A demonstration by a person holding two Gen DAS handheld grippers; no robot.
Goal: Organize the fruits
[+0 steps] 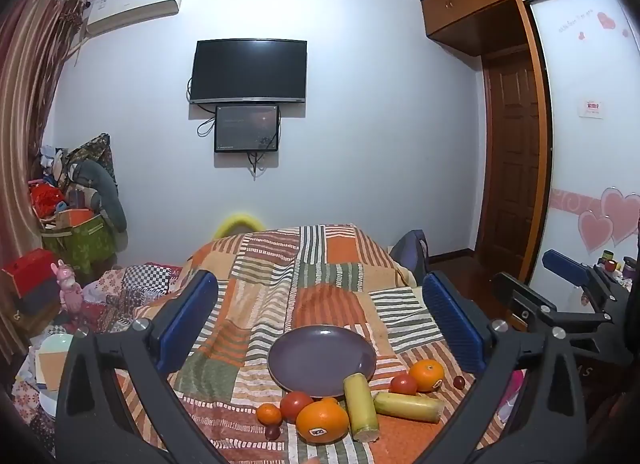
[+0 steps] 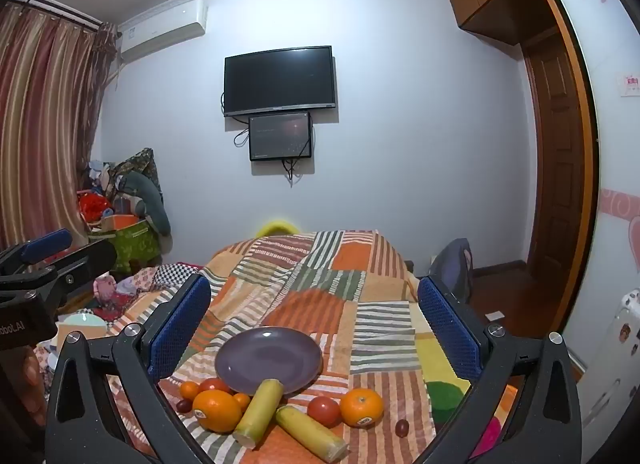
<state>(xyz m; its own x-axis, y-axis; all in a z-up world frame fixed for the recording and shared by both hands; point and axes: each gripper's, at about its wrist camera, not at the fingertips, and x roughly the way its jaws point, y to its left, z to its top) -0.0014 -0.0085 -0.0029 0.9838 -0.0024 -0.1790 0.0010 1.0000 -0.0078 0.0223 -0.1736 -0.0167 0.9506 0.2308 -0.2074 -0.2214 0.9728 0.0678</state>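
Observation:
A purple plate lies empty on a patchwork cloth. Along its near rim lie fruits: a big orange, a second orange, two tomatoes, small tangerines, two yellow-green cut stalks and dark grapes. My left gripper is open and empty above the plate. My right gripper is open and empty above the fruits; it also shows at the right of the left wrist view.
The cloth covers a raised surface in a bedroom. Piled boxes and bags stand at the left, a pink figurine nearby. A television hangs on the far wall. A wooden door and wardrobe are at the right.

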